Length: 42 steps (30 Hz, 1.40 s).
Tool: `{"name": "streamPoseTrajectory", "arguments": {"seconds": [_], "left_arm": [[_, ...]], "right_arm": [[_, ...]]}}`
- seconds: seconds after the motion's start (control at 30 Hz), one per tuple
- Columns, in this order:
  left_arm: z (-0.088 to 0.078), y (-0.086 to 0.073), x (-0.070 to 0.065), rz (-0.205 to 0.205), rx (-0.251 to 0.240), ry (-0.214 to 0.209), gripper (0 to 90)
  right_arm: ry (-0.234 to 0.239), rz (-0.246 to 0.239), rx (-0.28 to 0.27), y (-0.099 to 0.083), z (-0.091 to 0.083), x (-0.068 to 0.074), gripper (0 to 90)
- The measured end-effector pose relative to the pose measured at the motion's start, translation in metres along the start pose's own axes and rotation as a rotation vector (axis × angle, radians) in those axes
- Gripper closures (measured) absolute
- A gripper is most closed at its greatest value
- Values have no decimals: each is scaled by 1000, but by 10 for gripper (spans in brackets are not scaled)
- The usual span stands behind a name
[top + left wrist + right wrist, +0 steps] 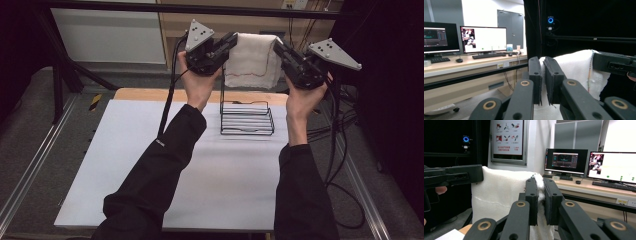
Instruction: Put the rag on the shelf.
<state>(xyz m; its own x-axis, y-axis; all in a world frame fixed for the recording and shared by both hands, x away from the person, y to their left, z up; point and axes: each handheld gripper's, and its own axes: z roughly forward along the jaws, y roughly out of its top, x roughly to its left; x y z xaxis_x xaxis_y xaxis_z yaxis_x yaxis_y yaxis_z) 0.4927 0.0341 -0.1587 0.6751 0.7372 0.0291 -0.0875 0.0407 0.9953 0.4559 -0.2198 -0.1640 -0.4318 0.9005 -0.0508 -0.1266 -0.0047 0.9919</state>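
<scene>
A white towel (pixel 252 61) with a thin coloured stitch line hangs stretched in the air between my two grippers, high above the back of the table. My left gripper (pixel 231 42) is shut on the towel's upper left corner, and its pads (pixel 536 80) pinch the white cloth (pixel 576 67). My right gripper (pixel 278 47) is shut on the upper right corner; in the right gripper view the cloth (pixel 499 192) is squeezed between the pads (pixel 532 200). A black wire rack (pixel 247 119) stands on the white table (pixel 150 165) directly below the towel.
A wooden strip (pixel 150 94) runs along the table's far edge. Black cables (pixel 340 130) trail down at the right side. Behind the table stands a desk with monitors (pixel 483 39) and a black frame bar (pixel 200 7).
</scene>
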Motion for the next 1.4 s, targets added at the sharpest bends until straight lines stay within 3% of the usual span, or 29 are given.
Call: {"name": "streamPoseTrajectory", "arguments": {"seconds": [0.4,0.53,0.77,1.0,1.4], "left_arm": [[19,7,9,9,15,21,837],[24,3,14,2,31,25,837],[31,-2,21,28,46,54,837],[39,-6,29,15,61,54,837],[47,-17,29,34,97,55,836]], "right_arm": [[-9,10,4,4,17,-11,831],[-8,13,16,2,24,-13,831],[-8,14,36,-3,36,-16,830],[-9,21,52,-8,47,-19,830],[-13,46,85,-22,55,-28,830]]}}
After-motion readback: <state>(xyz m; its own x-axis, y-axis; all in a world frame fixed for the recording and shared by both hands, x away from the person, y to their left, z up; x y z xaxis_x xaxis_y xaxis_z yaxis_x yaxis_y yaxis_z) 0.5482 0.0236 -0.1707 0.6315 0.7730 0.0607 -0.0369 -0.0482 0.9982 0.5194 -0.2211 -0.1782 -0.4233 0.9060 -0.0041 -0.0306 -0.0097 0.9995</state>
